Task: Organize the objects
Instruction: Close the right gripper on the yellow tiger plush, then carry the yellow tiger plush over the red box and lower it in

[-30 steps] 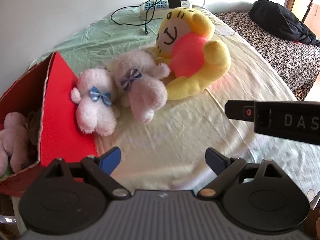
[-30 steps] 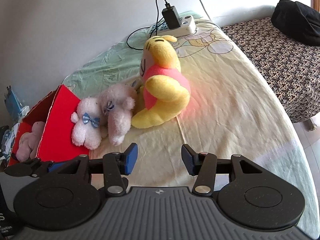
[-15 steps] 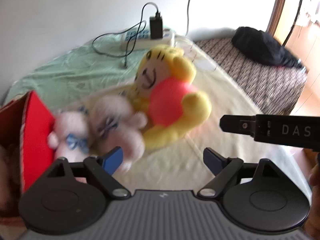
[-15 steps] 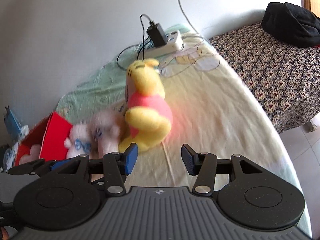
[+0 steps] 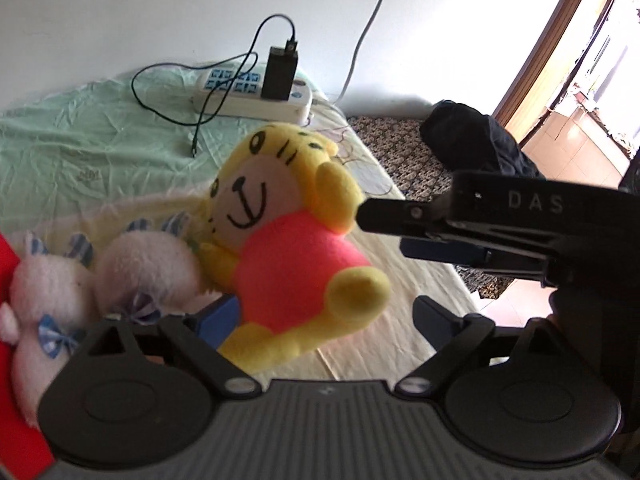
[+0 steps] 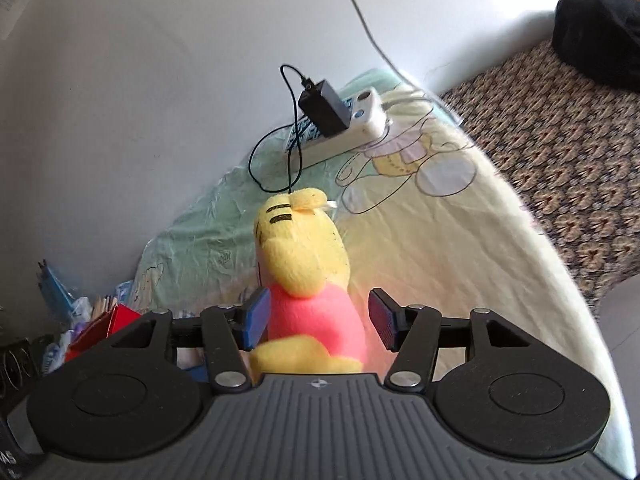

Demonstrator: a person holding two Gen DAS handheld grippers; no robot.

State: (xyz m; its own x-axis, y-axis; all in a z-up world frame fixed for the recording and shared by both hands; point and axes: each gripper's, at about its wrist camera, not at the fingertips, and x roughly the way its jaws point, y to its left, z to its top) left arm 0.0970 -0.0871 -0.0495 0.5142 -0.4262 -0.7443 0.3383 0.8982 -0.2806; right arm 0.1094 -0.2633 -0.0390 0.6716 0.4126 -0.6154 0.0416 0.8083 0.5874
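A yellow plush [image 5: 292, 264] in a pink shirt sits on the pale bedsheet [image 6: 460, 248]. In the right wrist view the yellow plush [image 6: 308, 264] is seen from behind. My right gripper [image 6: 320, 318] is open, its blue pads on either side of the pink body. My left gripper [image 5: 324, 318] is open too, low in front of the plush, whose leg lies between the fingers. The right gripper [image 5: 384, 234] reaches in from the right at the plush's ear. Two white bunny plushes [image 5: 48, 320] [image 5: 148, 264] with blue bows lie to its left.
A red box [image 5: 12, 400] stands at the far left, its corner [image 6: 108, 320] also visible from the right wrist. A white power strip [image 5: 256, 92] with a black charger and cable lies by the wall. A black garment [image 5: 476, 140] rests on the patterned mattress [image 6: 560, 140].
Both grippers have moved forward and down towards the yellow plush. It now lies between the right gripper's pads and fills much more of both views. Both jaws keep the same width.
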